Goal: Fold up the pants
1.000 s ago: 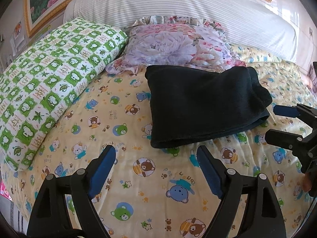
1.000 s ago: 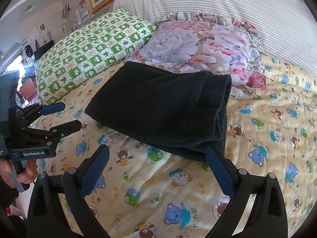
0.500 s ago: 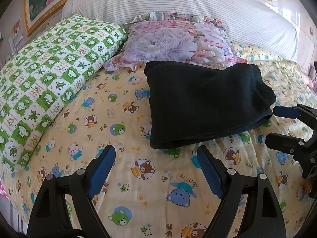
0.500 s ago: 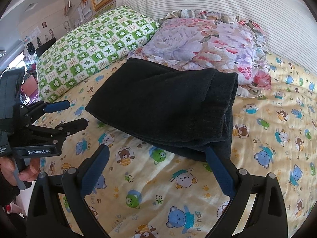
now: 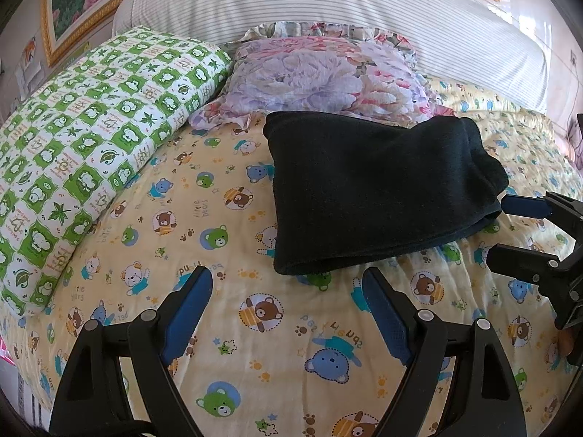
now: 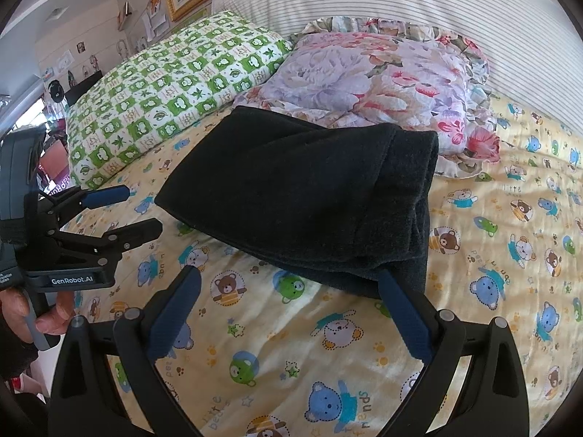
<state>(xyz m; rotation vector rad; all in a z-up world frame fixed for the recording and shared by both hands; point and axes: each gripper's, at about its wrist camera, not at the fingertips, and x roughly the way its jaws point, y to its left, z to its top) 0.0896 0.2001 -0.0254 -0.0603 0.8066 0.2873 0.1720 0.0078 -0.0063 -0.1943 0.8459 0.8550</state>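
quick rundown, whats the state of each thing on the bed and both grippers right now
pants: folded into a thick black stack, lying flat on the sheet, far edge against the flowered pillow
left hand-held gripper: open, empty, above the sheet just short of the pants
right hand-held gripper: open, empty, near the pants' near corner
green checked pillow: lying flat, apart from the pants
flowered pillow: lying against the striped headboard
sheet: spread, lightly wrinkled
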